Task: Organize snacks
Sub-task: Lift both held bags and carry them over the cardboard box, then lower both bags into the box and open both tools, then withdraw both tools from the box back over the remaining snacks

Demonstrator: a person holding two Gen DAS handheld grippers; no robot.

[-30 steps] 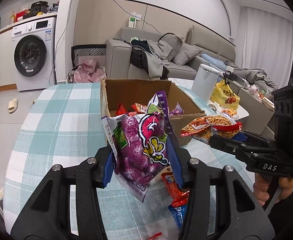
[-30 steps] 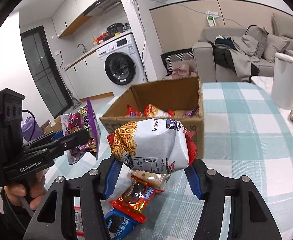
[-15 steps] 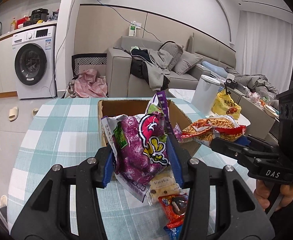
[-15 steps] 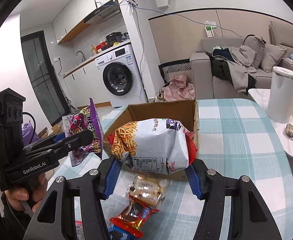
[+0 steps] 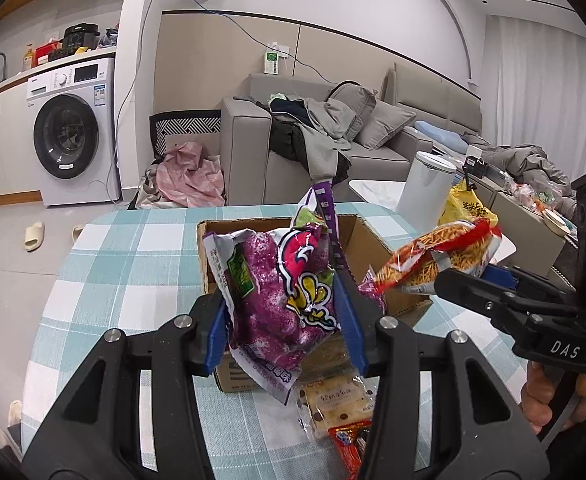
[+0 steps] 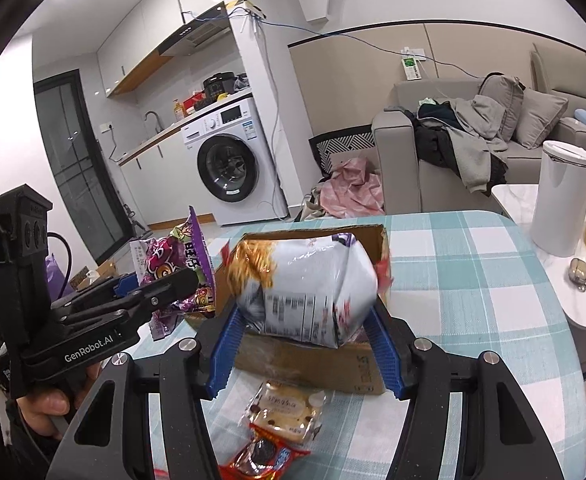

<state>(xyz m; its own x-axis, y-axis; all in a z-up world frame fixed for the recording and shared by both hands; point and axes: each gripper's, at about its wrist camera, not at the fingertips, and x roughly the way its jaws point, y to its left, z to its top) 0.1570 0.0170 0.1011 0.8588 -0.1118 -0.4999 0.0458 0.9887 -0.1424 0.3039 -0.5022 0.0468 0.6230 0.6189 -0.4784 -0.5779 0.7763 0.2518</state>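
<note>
My left gripper (image 5: 285,332) is shut on a purple snack bag (image 5: 281,292) and holds it above the near wall of an open cardboard box (image 5: 377,248) on the checked table. My right gripper (image 6: 307,344) is shut on a white and orange bag of snack sticks (image 6: 305,280), held over the same box (image 6: 313,364). Each gripper shows in the other's view: the right one (image 5: 453,284) with its bag (image 5: 437,256), the left one (image 6: 181,284) with the purple bag (image 6: 177,256). A biscuit pack (image 6: 289,404) and a red snack pack (image 6: 265,456) lie on the table in front of the box.
A white canister (image 6: 561,196) and a yellow bag (image 5: 465,204) stand on a side table to the right. The checked tablecloth (image 5: 133,264) runs left and behind the box. A sofa (image 5: 333,140) and a washing machine (image 5: 73,132) stand beyond the table.
Both grippers have risen and moved forward with their bags, from in front of the box to above it. The loose packs on the table have dropped lower in both views.
</note>
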